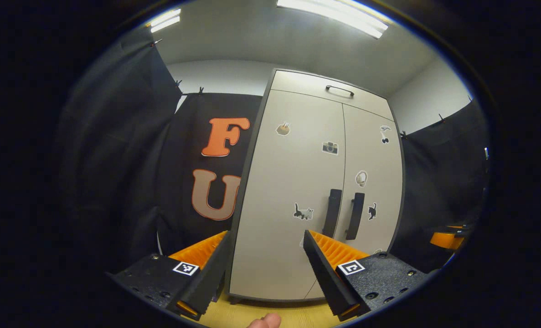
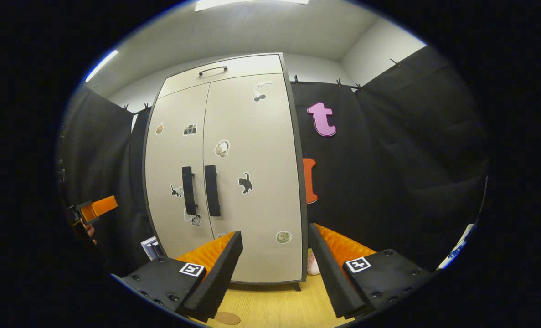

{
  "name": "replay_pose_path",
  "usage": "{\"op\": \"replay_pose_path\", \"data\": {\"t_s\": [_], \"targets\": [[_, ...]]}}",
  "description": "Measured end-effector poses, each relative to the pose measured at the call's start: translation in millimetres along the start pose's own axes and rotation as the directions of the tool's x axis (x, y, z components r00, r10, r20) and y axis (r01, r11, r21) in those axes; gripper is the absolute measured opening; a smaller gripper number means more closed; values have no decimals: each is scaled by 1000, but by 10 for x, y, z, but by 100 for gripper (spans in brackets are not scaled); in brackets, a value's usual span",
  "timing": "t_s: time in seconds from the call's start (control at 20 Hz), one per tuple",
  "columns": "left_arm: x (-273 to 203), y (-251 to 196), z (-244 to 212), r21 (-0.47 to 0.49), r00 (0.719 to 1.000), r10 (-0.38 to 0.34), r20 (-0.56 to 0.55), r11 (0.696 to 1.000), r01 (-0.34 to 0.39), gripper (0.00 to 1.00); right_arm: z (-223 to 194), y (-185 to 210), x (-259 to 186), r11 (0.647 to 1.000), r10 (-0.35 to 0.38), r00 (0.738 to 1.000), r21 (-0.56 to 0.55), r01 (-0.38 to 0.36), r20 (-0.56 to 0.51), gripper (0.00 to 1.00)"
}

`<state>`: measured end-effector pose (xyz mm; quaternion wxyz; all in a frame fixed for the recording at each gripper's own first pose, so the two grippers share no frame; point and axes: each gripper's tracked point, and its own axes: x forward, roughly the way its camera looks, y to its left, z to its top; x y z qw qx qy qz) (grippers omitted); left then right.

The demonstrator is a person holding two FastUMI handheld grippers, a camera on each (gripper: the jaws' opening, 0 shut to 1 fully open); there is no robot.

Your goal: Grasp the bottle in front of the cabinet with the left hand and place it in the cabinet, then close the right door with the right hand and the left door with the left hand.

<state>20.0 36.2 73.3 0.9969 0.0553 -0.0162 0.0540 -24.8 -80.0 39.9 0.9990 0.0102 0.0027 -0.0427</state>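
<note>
Cabinet (image 1: 316, 182) stands at frame centre with both sticker-covered doors shut, black handles (image 1: 343, 214) side by side. Your left hand-held gripper (image 1: 261, 269) and right hand-held gripper (image 2: 275, 273) gape wide, holding nothing, above the wooden tabletop (image 2: 275, 305).

One tall pale-grey cabinet (image 1: 316, 182) stands in the booth, with two flat doors — both closed — and two black vertical bar handles (image 1: 332, 212) side by side at the middle seam. One black horizontal handle (image 2: 213, 70) sits on the top panel. In the right gripper view, eight small picture stickers (image 2: 245, 182) dot the doors.
</note>
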Motion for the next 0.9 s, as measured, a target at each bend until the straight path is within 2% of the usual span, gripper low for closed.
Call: {"op": "replay_pose_path", "data": {"t_s": [0.3,0.65,0.9], "targets": [[-155,194,-189,-6,999,44,-22,999,-45,96,-22,13,-14,1000,-3,1000,2,3,-2,96],[-181,115,-237,-13,999,24,-33,1000,-24,96,-46,7,-36,1000,-9,1000,-18,9,-7,96],[-149,56,-232,16,1000,10,-25,1000,-9,96,-33,-4,-27,1000,-15,1000,-13,14,-1,96]]}}
